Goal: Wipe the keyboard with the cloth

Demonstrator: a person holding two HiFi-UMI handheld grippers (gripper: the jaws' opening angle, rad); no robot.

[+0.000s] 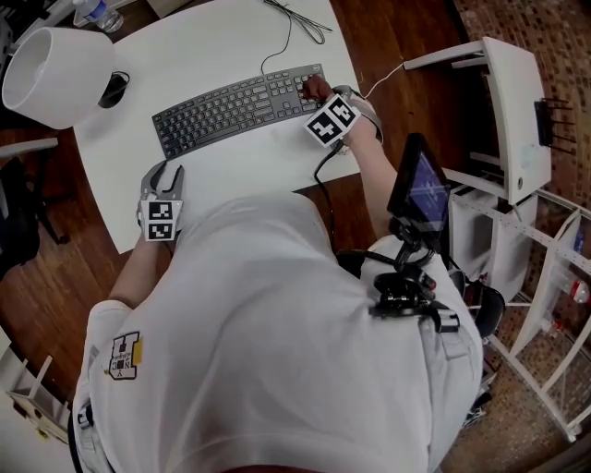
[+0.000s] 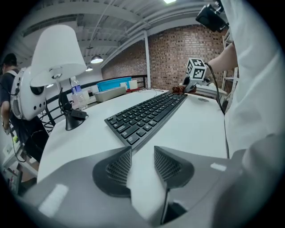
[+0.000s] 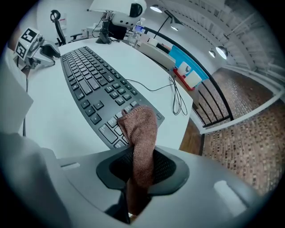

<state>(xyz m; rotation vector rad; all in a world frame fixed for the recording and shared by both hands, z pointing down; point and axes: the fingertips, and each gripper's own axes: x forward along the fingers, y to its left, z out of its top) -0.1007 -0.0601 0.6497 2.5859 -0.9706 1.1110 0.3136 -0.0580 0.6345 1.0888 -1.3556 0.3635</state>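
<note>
Two claws are over a white tabletop, one at each end of a black keyboard. Farthest to the left of the left claw stands a white lamp with a broad shade, and a clear water bottle is behind it, well apart from that claw. The left claw itself is low near the tabletop's front edge, tilted downward, its two jaws standing apart with only bare white surface between them; it holds nothing, and whether it touches the surface cannot be told. Just ahead of it and slightly to its right begins the keyboard's left end, and the keyboard runs away from this claw on a slant toward the other one. The right claw is at the keyboard's right end, pointing steeply down, and its jaws are closed on a reddish-brown cloth. The cloth is pinched between the pads and sticks out in front of them as a bunched fold whose tip lies on the keys of the number block, just ahead of the claw. Beyond the right claw a thin dark cable runs from the keyboard's back edge and loops across the tabletop toward its far side. To the right of that claw the tabletop ends, a wooden floor shows, and a white shelf unit stands well apart from it.
</note>
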